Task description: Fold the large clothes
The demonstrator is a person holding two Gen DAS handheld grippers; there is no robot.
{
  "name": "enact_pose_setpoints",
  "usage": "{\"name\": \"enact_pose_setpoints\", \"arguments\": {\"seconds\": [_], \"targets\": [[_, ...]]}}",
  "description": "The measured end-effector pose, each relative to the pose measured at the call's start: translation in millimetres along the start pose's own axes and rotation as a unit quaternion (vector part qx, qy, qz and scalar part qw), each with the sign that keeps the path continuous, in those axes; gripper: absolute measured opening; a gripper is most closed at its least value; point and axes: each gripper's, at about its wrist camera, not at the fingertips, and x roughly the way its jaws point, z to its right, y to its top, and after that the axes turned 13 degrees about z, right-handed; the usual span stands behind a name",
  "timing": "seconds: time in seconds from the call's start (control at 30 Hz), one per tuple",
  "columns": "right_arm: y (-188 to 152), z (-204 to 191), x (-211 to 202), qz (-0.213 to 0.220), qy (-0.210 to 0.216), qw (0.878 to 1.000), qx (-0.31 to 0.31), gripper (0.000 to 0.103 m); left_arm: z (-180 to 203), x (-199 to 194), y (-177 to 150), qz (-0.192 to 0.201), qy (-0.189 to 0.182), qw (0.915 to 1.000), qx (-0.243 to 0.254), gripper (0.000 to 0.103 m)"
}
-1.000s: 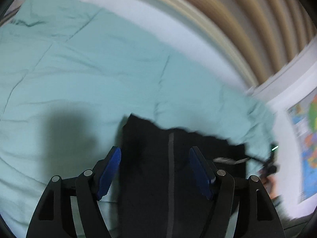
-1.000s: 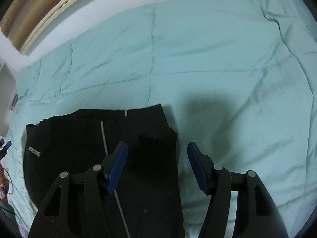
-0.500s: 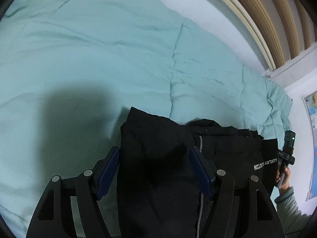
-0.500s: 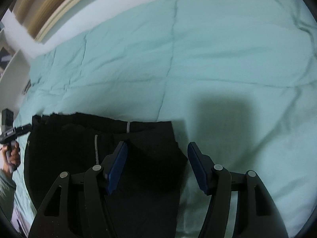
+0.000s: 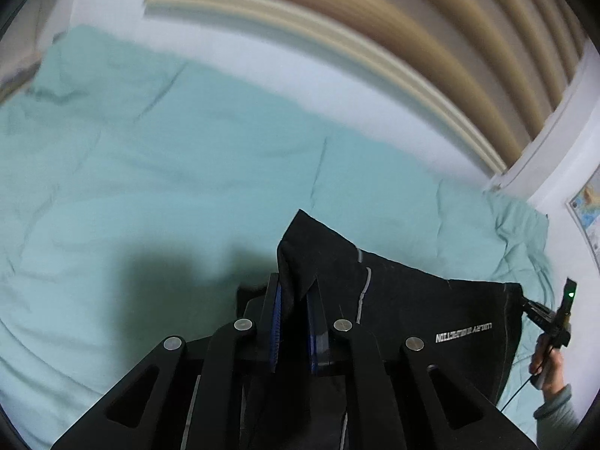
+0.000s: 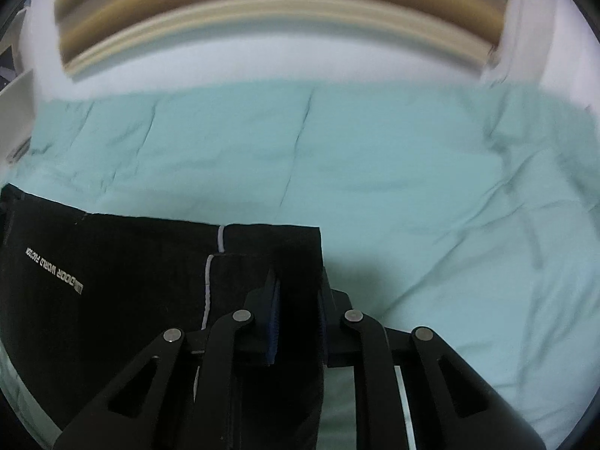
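A black garment [image 5: 412, 300] with a grey stripe and white lettering hangs over a mint green bedspread [image 5: 150, 187]. My left gripper [image 5: 294, 322] is shut on one corner of it, which pokes up between the blue pads. My right gripper [image 6: 298, 311] is shut on the opposite corner of the black garment [image 6: 112, 270]. The cloth is stretched between the two grippers and lifted off the bed. The other gripper and the hand that holds it show at the right edge of the left wrist view [image 5: 555, 322].
The bedspread [image 6: 412, 195] fills the middle of both views. A white wall and wooden slatted headboard [image 5: 375, 30] run along the far side. A map poster [image 5: 588, 210] hangs on the right wall.
Both grippers were open around the garment's corners; now both are shut on them. The garment has been lifted, and both cameras have tilted up toward the headboard.
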Motion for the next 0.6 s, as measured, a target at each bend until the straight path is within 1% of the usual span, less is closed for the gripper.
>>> {"name": "enact_pose_setpoints", "arguments": {"seconds": [0.03, 0.1, 0.13, 0.17, 0.2, 0.27, 0.33, 0.37, 0.4, 0.43, 0.47, 0.5, 0.53, 0.57, 0.6], "targets": [[10, -4, -5, 0.013, -0.015, 1.000, -0.012, 0.017, 6, -1, 10, 0.012, 0.003, 0.9999, 0.006, 0.012], [28, -11, -2, 0.029, -0.041, 0.998, -0.030, 0.017, 12, 6, 24, 0.025, 0.014, 0.9995, 0.009, 0.012], [35, -13, 6, 0.030, -0.050, 0.998, -0.035, 0.017, 12, 15, 28, 0.026, 0.024, 0.9994, 0.008, 0.012], [39, -14, 21, 0.024, -0.060, 0.997, -0.035, 0.017, 8, 32, 29, 0.014, 0.039, 0.9991, 0.000, 0.012], [39, -13, 37, 0.010, -0.063, 0.998, -0.027, 0.017, 3, 45, 27, 0.001, 0.051, 0.9987, -0.004, 0.012], [31, -10, 76, -0.032, -0.060, 0.998, -0.011, 0.017, -15, 86, 8, -0.057, 0.089, 0.9942, -0.018, 0.012], [7, -13, 122, -0.097, -0.055, 0.994, -0.005, 0.017, -33, 118, -17, -0.113, 0.119, 0.9856, -0.038, 0.012], [-8, -15, 141, -0.123, -0.054, 0.991, -0.007, 0.017, -43, 132, -32, -0.139, 0.128, 0.9805, -0.053, 0.012], [-20, -17, 154, -0.145, -0.049, 0.988, -0.006, 0.017, -51, 141, -47, -0.152, 0.131, 0.9774, -0.066, 0.013], [-33, -20, 166, -0.166, -0.043, 0.985, -0.004, 0.017, -53, 143, -54, -0.149, 0.133, 0.9774, -0.068, 0.014], [-41, -21, 172, -0.176, -0.041, 0.984, -0.003, 0.018, -54, 143, -55, -0.145, 0.136, 0.9777, -0.067, 0.017], [-46, -23, 176, -0.178, -0.045, 0.983, -0.003, 0.018, -54, 142, -56, -0.143, 0.139, 0.9778, -0.065, 0.018], [-46, -25, 177, -0.176, -0.047, 0.983, -0.004, 0.020, -54, 141, -54, -0.143, 0.140, 0.9778, -0.061, 0.023], [-44, -25, 177, -0.176, -0.045, 0.983, -0.003, 0.021, -53, 141, -53, -0.142, 0.142, 0.9780, -0.056, 0.033], [-43, -23, 178, -0.179, -0.042, 0.983, -0.001, 0.021, -53, 138, -52, -0.142, 0.148, 0.9778, -0.045, 0.039]]}}
